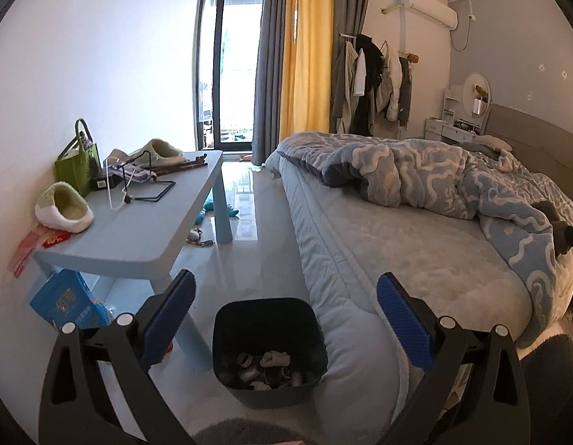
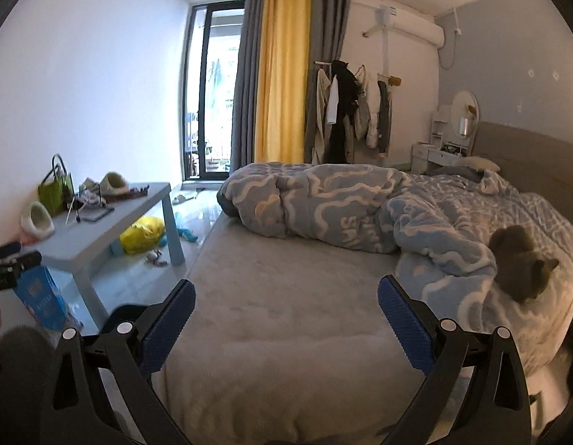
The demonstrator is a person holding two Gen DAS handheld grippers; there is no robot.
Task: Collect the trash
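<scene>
A dark bin stands on the floor between the bed and the blue table, with several crumpled pieces of trash inside. My left gripper is open and empty, hovering above the bin. My right gripper is open and empty, above the bare grey mattress. A corner of the bin shows behind its left finger. The left gripper's tip shows at the left edge of the right wrist view.
A light blue table holds slippers, a green bag and clutter. A blue packet and a yellow bag lie under it. A grey cat sits on the blue blanket. Small items lie on the floor.
</scene>
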